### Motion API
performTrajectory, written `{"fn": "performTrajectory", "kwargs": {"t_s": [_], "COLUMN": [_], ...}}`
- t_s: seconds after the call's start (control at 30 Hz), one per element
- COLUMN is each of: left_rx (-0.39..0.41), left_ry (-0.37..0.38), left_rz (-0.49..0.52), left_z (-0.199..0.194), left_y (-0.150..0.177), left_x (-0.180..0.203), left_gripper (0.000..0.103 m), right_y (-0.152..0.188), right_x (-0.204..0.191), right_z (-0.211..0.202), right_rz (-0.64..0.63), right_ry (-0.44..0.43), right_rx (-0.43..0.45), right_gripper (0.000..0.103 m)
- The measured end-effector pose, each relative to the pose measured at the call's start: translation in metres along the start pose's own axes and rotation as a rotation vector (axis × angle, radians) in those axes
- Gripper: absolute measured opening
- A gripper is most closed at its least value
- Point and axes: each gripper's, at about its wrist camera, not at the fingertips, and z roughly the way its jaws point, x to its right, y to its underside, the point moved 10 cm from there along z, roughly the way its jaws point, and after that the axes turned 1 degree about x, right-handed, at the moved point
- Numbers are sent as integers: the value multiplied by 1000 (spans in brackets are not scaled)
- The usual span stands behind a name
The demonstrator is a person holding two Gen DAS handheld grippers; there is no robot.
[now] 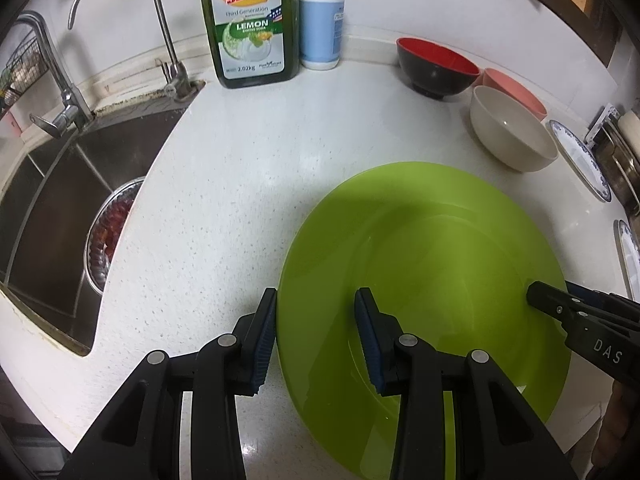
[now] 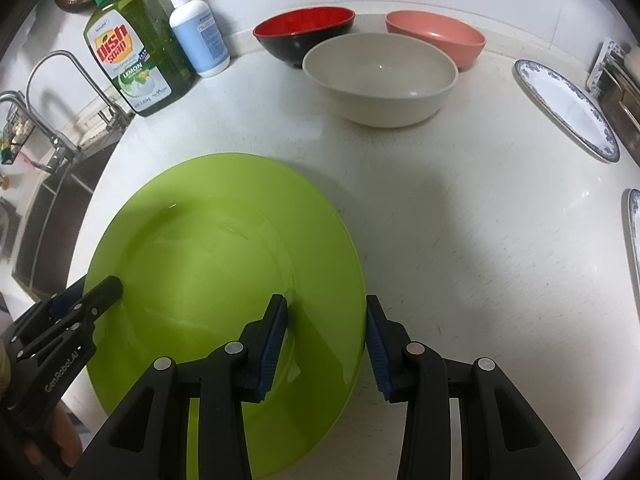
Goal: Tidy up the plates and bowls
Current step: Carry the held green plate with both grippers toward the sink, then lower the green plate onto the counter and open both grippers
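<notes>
- Green plate (image 1: 420,272) lies flat on the white countertop (image 1: 224,200), between the sink (image 1: 60,208) and the three bowls at the back.
- Left gripper (image 1: 316,340) is spread wide, straddling the plate's left rim, one pad outside on the counter side and one over the plate. Nothing pinched yet.
- Right gripper (image 2: 326,344) is the same deal on the opposite rim, fingers apart with the edge between them.
- Risk, imo: that plate looks glossy and sits flush, so if one side closes first or grabs shallow, the rim could slip out or the plate could skate toward the sink.
- Lifting unevenly could tip it and dump it onto the counter.
- The right wrist view shows the cream bowl (image 2: 380,80), red-and-black bowl (image 2: 304,34), pink bowl (image 2: 436,38) and blue-rimmed plate (image 2: 568,108) all properly.
- The left wrist view gives the sink basin and the metal strainer (image 1: 106,236) in it, which the other barely catches.
</notes>
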Motion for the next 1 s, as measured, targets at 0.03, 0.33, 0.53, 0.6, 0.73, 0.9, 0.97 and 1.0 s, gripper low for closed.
{"fn": "performTrajectory", "kwargs": {"t_s": [0.03, 0.33, 0.53, 0.6, 0.73, 0.9, 0.97, 1.0], "left_rx": [-4, -16, -33, -37, -48, -51, -36, -27], "left_ry": [1, -4, 2, 4, 9, 8, 3, 3], "left_rz": [-1, 1, -2, -3, -5, 0, 1, 6], "left_z": [2, 9, 12, 12, 13, 12, 8, 5], "left_y": [1, 4, 5, 5, 6, 6, 4, 2], "left_x": [0, -3, -5, -4, -5, -5, -5, -4], "left_gripper": [38, 38, 39, 39, 39, 40, 42, 45], "right_y": [1, 2, 3, 3, 2, 2, 2, 2], "right_x": [0, -1, -1, -2, -2, -3, -3, -3], "right_z": [1, 5, 8, 8, 9, 9, 10, 9], "right_rz": [-1, 4, 9, 8, 6, -3, -2, 1], "right_ry": [1, 3, 5, 7, 10, 12, 8, 5], "right_rx": [-2, -20, -28, -27, -30, -32, -35, -37], "right_gripper": [40, 40, 40, 40, 41, 41, 41, 41]}}
